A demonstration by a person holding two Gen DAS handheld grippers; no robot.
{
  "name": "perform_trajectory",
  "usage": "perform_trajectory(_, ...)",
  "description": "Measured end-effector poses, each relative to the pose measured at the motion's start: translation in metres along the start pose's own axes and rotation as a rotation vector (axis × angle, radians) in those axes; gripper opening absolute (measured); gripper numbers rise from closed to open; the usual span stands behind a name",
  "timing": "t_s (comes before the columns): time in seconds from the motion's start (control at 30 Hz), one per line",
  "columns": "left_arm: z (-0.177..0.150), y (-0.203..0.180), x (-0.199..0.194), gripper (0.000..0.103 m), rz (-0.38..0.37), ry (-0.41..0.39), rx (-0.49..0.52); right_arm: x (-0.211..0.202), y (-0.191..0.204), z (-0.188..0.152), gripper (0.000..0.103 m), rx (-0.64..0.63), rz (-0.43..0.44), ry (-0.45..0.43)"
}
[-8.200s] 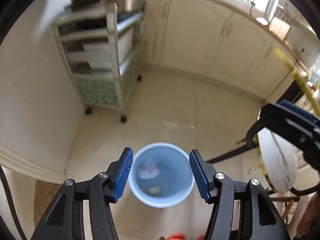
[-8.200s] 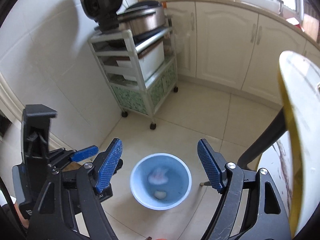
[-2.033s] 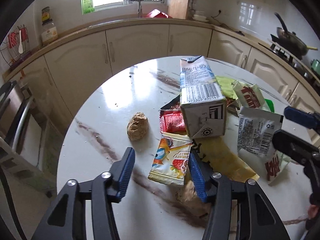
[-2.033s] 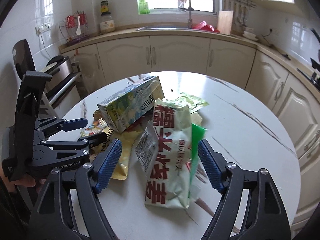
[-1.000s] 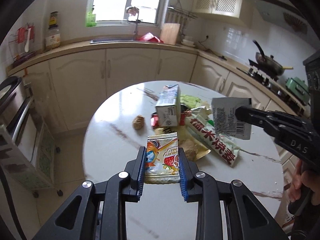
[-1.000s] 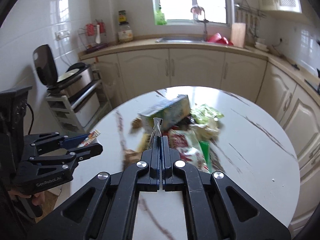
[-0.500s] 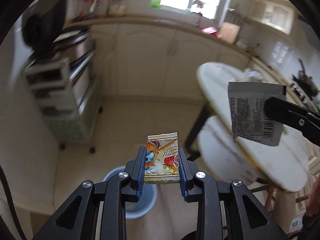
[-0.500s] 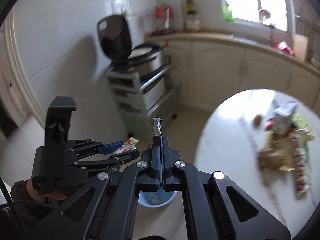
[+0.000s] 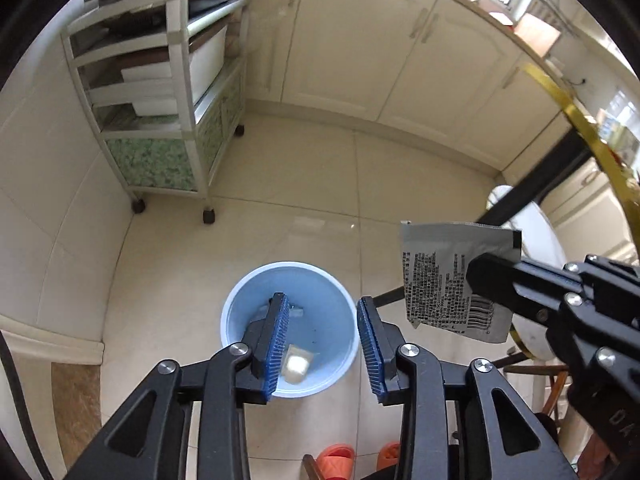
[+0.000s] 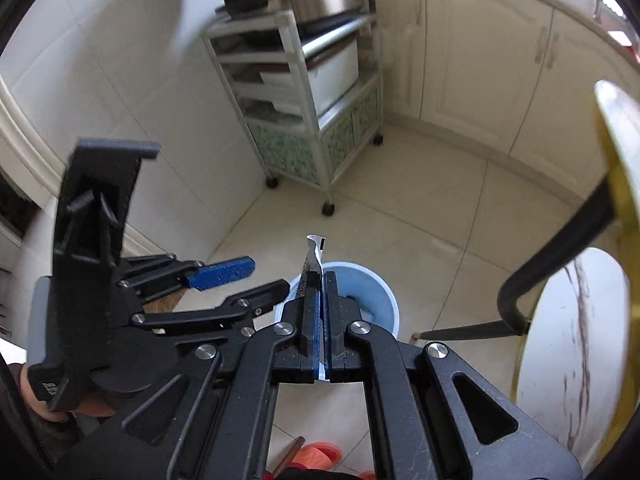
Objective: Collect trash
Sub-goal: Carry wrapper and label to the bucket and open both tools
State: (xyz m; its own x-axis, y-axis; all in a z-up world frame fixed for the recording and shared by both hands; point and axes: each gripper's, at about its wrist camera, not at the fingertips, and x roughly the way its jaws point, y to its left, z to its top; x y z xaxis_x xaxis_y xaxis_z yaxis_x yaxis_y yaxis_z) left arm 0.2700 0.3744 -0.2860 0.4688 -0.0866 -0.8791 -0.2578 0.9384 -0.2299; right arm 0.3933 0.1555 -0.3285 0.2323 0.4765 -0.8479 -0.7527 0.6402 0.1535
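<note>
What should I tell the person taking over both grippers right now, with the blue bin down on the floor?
Left gripper: jaws open and empty, right above the round light-blue plastic bin on the tiled floor.
Right gripper: jaws shut on the flat silver-grey sachet with black print and a barcode, held off to the right of the bin, not over it.
Done: a few pale scraps lie in the bin.
Left: bring the sachet over the bin and open the right jaws. The gold-rimmed white marble table is only edge-on here, so check its top for more trash.
</note>
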Motion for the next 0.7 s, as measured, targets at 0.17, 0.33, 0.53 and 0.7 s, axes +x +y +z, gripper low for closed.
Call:
perform_trajectory(0.17,0.013,-0.008,-0.011,0.048,0.063,-0.017,-0.027,0.016,0.0,0.008,0.006,-0.002,0.019,0.016)
perform_trajectory(0.33,0.009,-0.028,-0.04,0.053,0.136,-0.064,-0.049,0.008,0.004,0.01,0.036,0.0,-0.025,-0.019)
perform_trajectory(0.53,-0.007,-0.07,-0.094,0.054,0.139,-0.177,-0.032,-0.043,0.01,0.014,0.043,0.023,-0.033,-0.12)
perform_trajectory(0.7,-0.023,-0.112,-0.157,0.064,0.111,-0.321,0.032,-0.128,0.013,0.008,0.058,0.018,-0.083,-0.301)
